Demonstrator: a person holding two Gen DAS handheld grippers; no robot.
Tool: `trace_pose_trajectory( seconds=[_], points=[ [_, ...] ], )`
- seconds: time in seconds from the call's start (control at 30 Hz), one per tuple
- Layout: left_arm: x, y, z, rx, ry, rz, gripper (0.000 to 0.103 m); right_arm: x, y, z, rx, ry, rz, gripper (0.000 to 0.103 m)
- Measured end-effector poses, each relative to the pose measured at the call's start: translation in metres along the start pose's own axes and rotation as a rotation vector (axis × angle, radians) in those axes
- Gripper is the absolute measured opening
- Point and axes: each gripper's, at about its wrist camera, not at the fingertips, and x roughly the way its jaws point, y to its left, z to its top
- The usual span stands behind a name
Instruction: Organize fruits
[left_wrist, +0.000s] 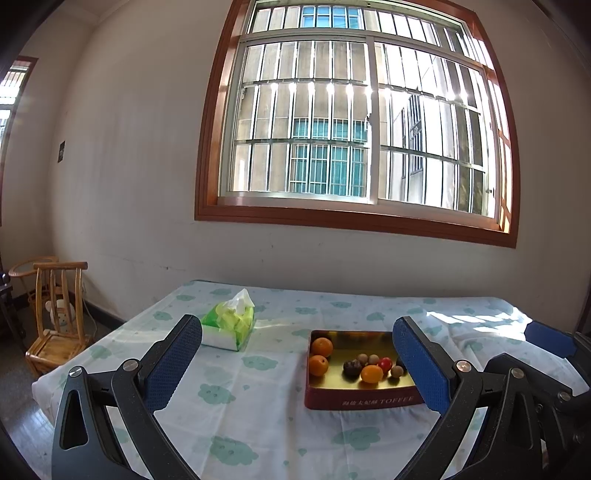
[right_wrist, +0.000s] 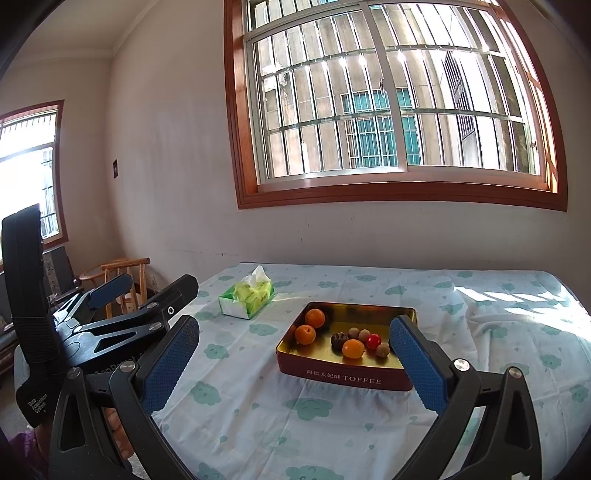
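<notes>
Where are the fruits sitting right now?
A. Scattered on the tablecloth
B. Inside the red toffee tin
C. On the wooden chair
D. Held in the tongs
B: the oranges and smaller fruits lie inside the open red tin; both tongs are open and empty.

One tin, one tissue pack, nine fruits, two grippers.

On the table (right_wrist: 258, 387) stood one red tin (right_wrist: 343, 376) holding two oranges (right_wrist: 315, 318) at its left, one smaller orange fruit (right_wrist: 353, 348), one red tomato (right_wrist: 373, 341), one dark wrinkled fruit (right_wrist: 338, 340) and three small brown round ones (right_wrist: 364, 334); a fourth dark one may have sat half hidden in the left wrist view. One green tissue pack (right_wrist: 246, 297) lay beside it. Two grippers, the left (left_wrist: 297, 363) and the right (right_wrist: 295, 363), each with two blue pads (right_wrist: 168, 365). One big window (right_wrist: 391, 110), a second at the side, and one wooden chair (left_wrist: 59, 317).
</notes>
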Motion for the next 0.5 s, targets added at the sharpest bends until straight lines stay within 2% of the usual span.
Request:
trace_pose_trajectory(
  seconds=[0.13, 0.3, 0.4, 0.5],
  points=[
    [0.003, 0.001, -0.001, -0.001, 0.014, 0.003, 0.103, 0.006, -0.009, -0.002, 0.020, 0.019, 0.011, 0.103],
    [0.013, 0.003, 0.000, 0.016, 0.023, 0.039, 0.103, 0.023, -0.052, -0.011, 0.073, 0.073, -0.028, 0.103],
    [0.025, 0.003, 0.002, 0.015, 0.049, 0.048, 0.103, 0.041, -0.094, -0.023, 0.071, 0.149, -0.089, 0.103],
    [0.036, 0.004, 0.004, 0.014, 0.075, 0.058, 0.103, 0.070, -0.148, -0.042, 0.082, 0.284, -0.168, 0.103]
  ],
)
